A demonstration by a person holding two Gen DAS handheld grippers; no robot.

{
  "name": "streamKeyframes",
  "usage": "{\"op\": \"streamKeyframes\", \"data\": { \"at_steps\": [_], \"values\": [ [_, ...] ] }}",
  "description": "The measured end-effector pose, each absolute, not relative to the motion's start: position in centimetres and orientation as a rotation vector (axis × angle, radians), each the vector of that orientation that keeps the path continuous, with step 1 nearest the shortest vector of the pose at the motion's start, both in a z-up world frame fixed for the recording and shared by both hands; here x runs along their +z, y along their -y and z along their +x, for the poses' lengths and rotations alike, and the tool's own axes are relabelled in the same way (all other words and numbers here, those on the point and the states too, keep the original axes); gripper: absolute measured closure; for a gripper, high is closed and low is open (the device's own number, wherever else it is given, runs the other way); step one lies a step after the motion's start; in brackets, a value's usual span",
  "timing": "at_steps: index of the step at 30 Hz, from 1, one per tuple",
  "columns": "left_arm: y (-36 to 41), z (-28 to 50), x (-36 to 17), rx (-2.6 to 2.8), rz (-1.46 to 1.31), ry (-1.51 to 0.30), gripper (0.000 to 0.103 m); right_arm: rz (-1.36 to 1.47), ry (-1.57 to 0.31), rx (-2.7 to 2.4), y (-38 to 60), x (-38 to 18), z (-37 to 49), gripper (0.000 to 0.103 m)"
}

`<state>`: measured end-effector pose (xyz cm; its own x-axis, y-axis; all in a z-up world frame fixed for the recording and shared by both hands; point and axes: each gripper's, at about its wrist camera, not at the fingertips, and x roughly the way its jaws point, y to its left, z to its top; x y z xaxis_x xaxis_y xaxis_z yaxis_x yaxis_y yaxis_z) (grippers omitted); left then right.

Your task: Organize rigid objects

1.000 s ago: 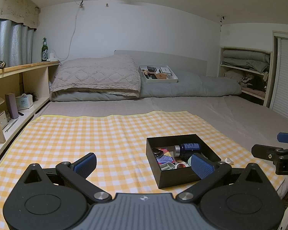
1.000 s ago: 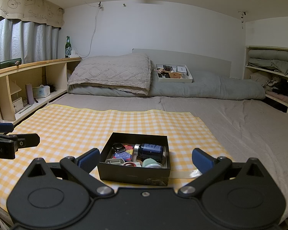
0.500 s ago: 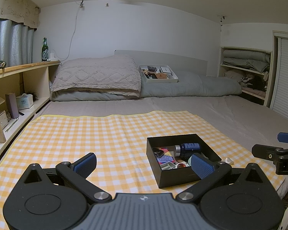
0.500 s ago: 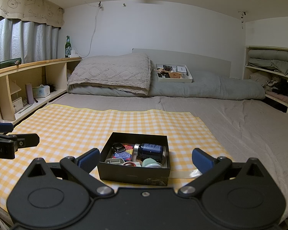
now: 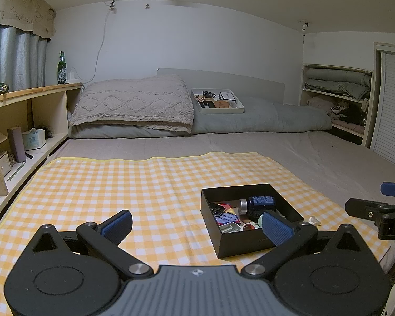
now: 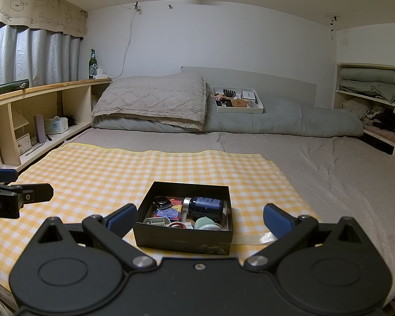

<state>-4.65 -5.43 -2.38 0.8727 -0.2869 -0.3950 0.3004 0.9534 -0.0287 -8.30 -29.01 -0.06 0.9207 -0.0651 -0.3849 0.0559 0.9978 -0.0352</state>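
Note:
A black open box [image 5: 252, 242] [image 6: 184, 237] sits on the yellow checked cloth [image 5: 118, 184] [image 6: 97, 173] near the bed's front edge. It holds several small items, among them a dark blue bottle [image 5: 259, 204] [image 6: 205, 205], a black watch [image 6: 162, 202] and a mint lid [image 6: 206, 222]. My left gripper [image 5: 197, 226] hovers open to the box's left, nothing between its fingers. My right gripper [image 6: 198, 217] is open just in front of the box, straddling its width without touching it.
A white tray [image 5: 218, 102] [image 6: 238, 102] of items rests on the grey duvet at the back. A wooden shelf [image 5: 26, 121] runs along the left with a green bottle [image 5: 62, 68]. A small white object [image 5: 313, 220] lies right of the box.

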Motion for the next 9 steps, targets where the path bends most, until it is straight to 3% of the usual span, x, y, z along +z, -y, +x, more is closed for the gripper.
{"op": "streamKeyframes", "data": {
  "at_steps": [9],
  "values": [
    [5.47,-4.81,-2.36,-0.295,0.030,-0.414,0.000,-0.024,-0.397,-0.062,29.02,-0.04,-8.31,0.000]
  ]
}}
